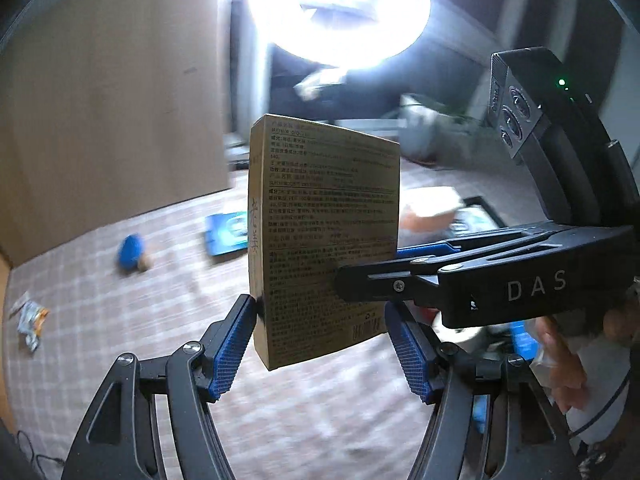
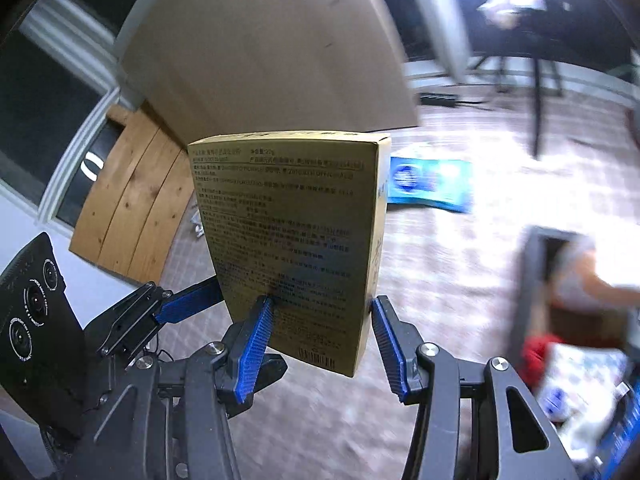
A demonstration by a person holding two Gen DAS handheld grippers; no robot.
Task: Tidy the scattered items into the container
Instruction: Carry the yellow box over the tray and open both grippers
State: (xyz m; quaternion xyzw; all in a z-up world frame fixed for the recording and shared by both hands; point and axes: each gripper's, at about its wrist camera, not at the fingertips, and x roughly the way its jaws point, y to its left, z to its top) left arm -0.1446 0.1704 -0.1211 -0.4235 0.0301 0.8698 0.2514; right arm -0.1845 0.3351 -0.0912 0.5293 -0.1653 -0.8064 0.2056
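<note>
Both grippers meet at one upright gold cardboard box printed with black text.

Held above the checked floor, it sits between the left gripper's blue pads; its jaws look slightly apart. The right gripper's jaws pinch its lower edge.

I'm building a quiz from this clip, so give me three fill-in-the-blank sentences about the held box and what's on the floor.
1. The right gripper holds the box standing ____, barcode at the bottom.
2. On the checked floor behind it lies a flat packet coloured ____.
3. In the left wrist view, white letters on the right gripper's body spell ____.
Missing words: upright; blue; DAS.
</note>
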